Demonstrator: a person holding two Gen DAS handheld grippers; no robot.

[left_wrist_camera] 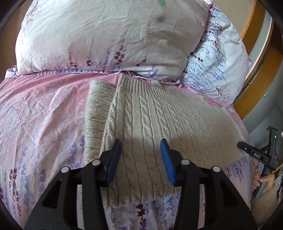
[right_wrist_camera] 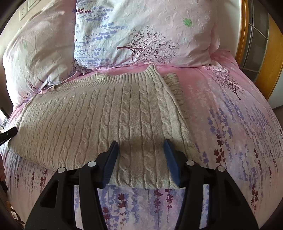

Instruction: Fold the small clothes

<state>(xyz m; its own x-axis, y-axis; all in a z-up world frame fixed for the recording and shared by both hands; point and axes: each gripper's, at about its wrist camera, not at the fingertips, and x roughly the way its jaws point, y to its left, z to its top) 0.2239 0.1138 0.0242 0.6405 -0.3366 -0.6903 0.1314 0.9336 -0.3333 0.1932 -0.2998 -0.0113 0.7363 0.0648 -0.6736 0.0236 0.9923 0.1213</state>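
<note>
A beige cable-knit sweater (left_wrist_camera: pixel 159 120) lies flat on the pink floral bedsheet (left_wrist_camera: pixel 44 115), with a sleeve folded under along one side. My left gripper (left_wrist_camera: pixel 140 146) is open and hovers over the sweater's near edge, holding nothing. My right gripper (right_wrist_camera: pixel 140 146) is open too, above the sweater (right_wrist_camera: pixel 106 113) near its near right corner, empty. In the left wrist view the right gripper's body (left_wrist_camera: pixel 265 159) shows at the far right, held by a hand. The left gripper's tip (right_wrist_camera: pixel 8 134) shows at the left edge of the right wrist view.
Two floral pillows (left_wrist_camera: pixel 109 35) (right_wrist_camera: pixel 141 31) lie against the head of the bed behind the sweater. A wooden bed frame (left_wrist_camera: pixel 261 74) runs along one side. A wall socket (right_wrist_camera: pixel 23 10) is at the top left. Bare sheet (right_wrist_camera: pixel 230 123) spreads beside the sweater.
</note>
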